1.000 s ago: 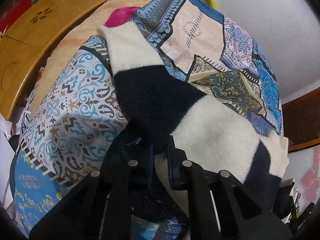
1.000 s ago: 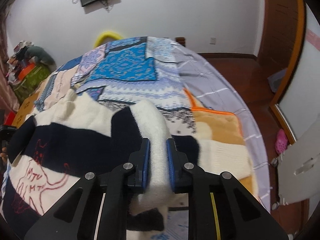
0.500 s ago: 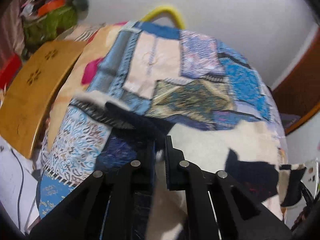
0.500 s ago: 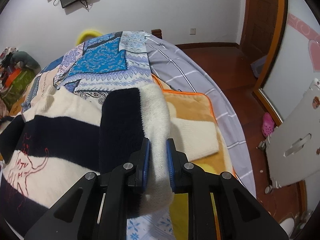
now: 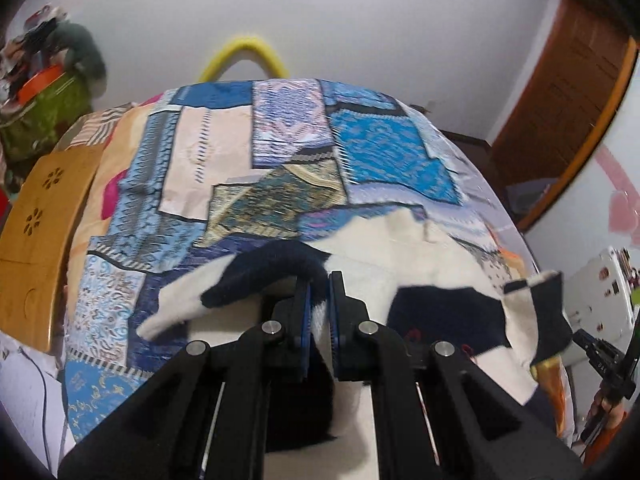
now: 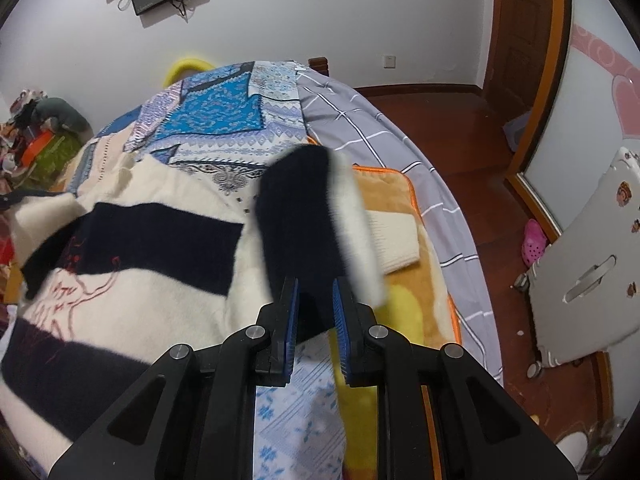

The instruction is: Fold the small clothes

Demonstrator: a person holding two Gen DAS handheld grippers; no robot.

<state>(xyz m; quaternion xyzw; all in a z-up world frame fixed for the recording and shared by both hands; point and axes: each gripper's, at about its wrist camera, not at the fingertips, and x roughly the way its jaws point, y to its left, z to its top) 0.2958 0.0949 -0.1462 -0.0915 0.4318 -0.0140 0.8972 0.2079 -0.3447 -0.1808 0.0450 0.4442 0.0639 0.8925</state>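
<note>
A small cream and navy striped sweater with red stitching lies spread on the patchwork bed cover. My left gripper is shut on the sweater's left sleeve, which arches up off the bed, its cream cuff drooping to the left. My right gripper is shut on the right sleeve, lifted and folded so navy and cream sides show. In the left wrist view the sweater spreads to the right, and the raised right sleeve shows at the far right.
A wooden headboard runs along the bed's left side. An orange-edged yellow blanket and grey checked sheet cover the right. A white folding board and a pink shoe sit on the wooden floor. Clutter is piled at the far left.
My left gripper has risen and rolled, pulling the left sleeve up off the bed. My right gripper has carried the right sleeve to the right, its navy side now showing.
</note>
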